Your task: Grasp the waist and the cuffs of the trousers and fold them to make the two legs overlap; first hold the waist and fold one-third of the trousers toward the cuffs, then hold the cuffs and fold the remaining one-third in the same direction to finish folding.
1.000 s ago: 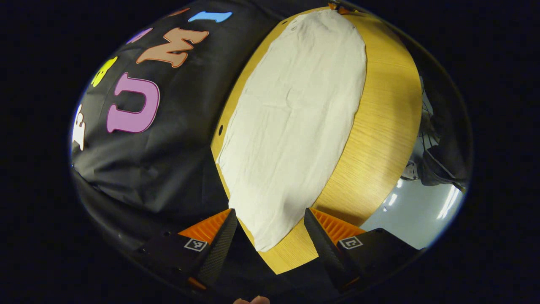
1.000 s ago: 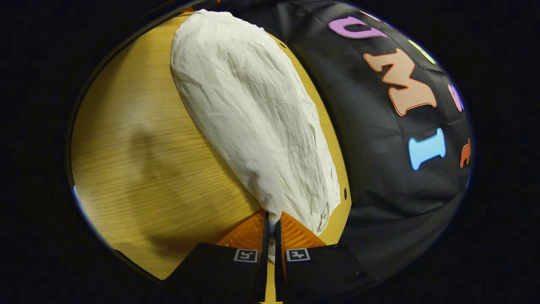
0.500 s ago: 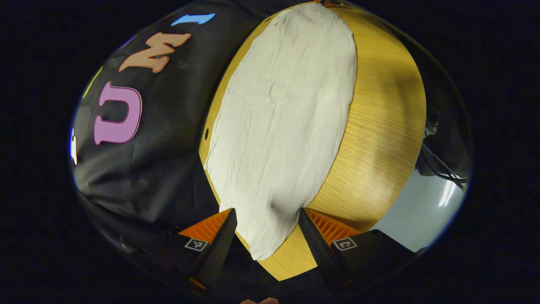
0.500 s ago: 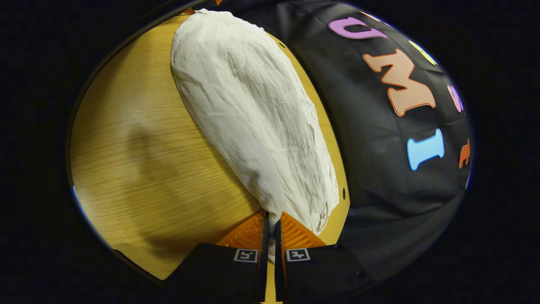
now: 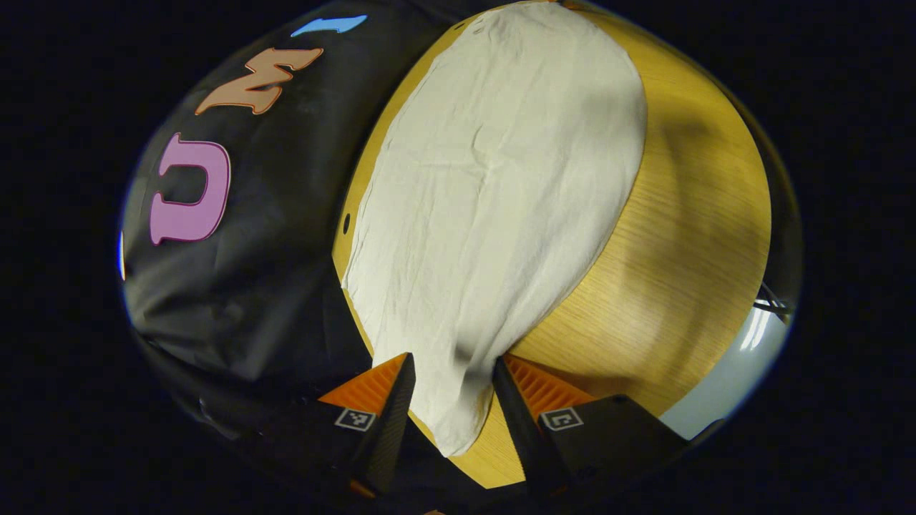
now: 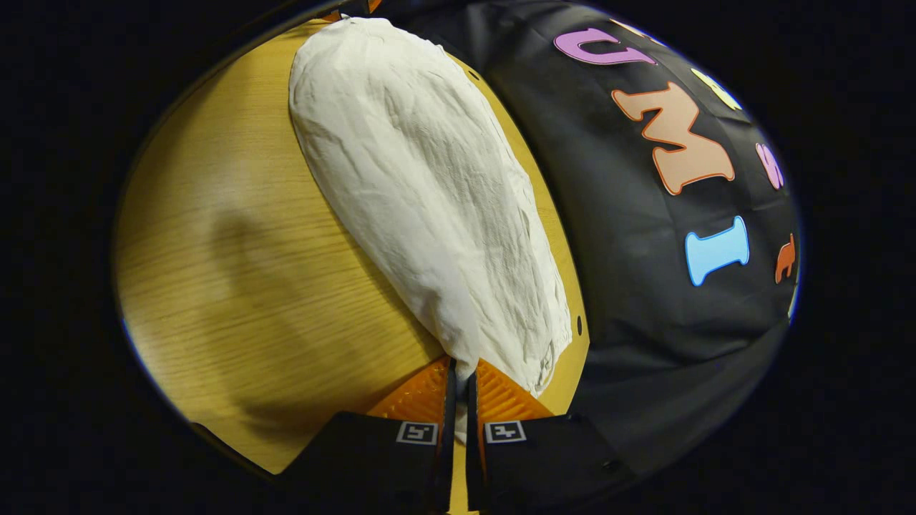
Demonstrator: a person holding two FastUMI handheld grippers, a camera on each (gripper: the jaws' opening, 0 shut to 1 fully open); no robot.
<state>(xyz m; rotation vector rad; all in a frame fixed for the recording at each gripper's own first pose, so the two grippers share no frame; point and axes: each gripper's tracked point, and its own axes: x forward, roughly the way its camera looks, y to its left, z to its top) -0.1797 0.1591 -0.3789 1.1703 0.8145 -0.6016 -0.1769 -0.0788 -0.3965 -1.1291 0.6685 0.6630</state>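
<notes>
Trousers: off-white woven cloth, finely creased, laid lengthwise along the desk edge nearest the booth wall. Desk is light wood-grain laminate, with a small dark hole near that same edge.

Left gripper: jaws apart, straddling the narrow end of the trousers at the desk's near edge. Cloth bunches into a small fold against the right finger; the fabric tip hangs between the fingers. Can't tell whether either finger actually presses the cloth, so not counting it as a grip.

Right gripper: jaws almost together, both ribbed pads pinching a corner of the trousers at its end. A thin strip of fabric shows in the slit between them. Cloth here looks thicker and more rumpled, with layered edges along the wall side.

Far end of the trousers is squeezed by lens distortion in both views, so the hem or waistband detail is unreadable. Soft shadows fall on the bare wood.
</notes>
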